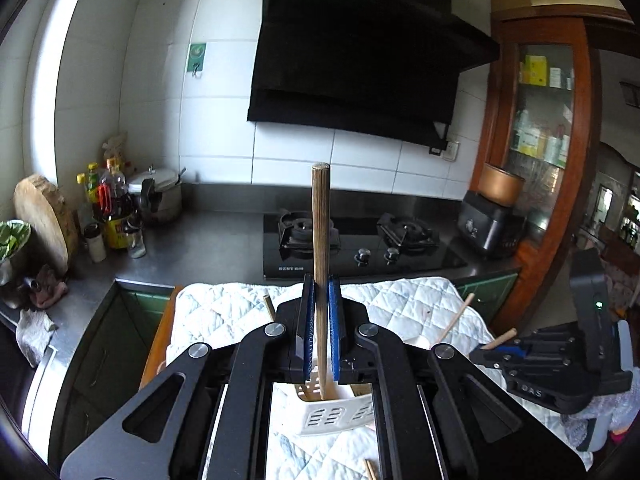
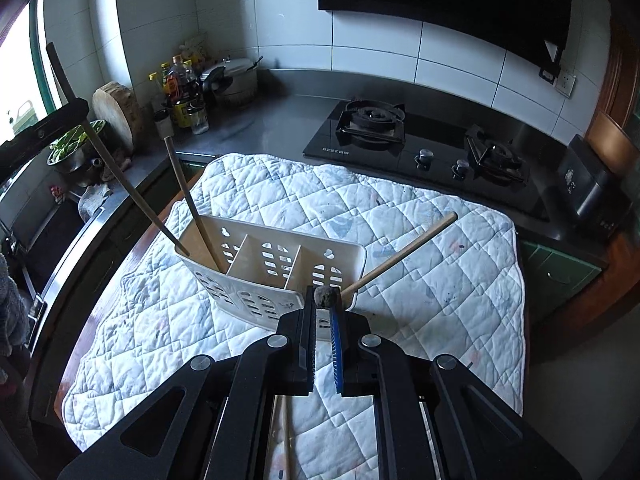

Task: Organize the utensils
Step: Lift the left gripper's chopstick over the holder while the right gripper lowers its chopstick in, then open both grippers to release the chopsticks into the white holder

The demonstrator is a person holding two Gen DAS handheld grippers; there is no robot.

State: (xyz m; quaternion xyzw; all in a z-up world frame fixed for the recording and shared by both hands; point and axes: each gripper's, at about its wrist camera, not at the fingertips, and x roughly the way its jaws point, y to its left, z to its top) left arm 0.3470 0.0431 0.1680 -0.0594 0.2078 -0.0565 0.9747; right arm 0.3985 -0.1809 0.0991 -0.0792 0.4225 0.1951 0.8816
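Observation:
My left gripper [image 1: 321,282] is shut on an upright wooden chopstick [image 1: 321,224] whose lower end dips into the white slotted caddy [image 1: 332,416]. The right wrist view shows that chopstick [image 2: 136,196] slanting into the left compartment of the caddy [image 2: 280,236], with the left gripper [image 2: 82,120] up at its top. A second chopstick [image 2: 192,204] leans in the same compartment, and a third [image 2: 404,256] leans out of the right one. My right gripper [image 2: 322,306] is shut on another chopstick, seen end-on [image 2: 326,297], just above the caddy's near right corner.
The caddy stands on a white quilted cloth [image 2: 440,280] over a wooden table. One loose chopstick [image 1: 370,470] lies on the cloth. Behind are a steel counter with a black gas hob [image 2: 424,140], bottles [image 2: 182,92], a pot, a round chopping block [image 2: 118,114] and a range hood.

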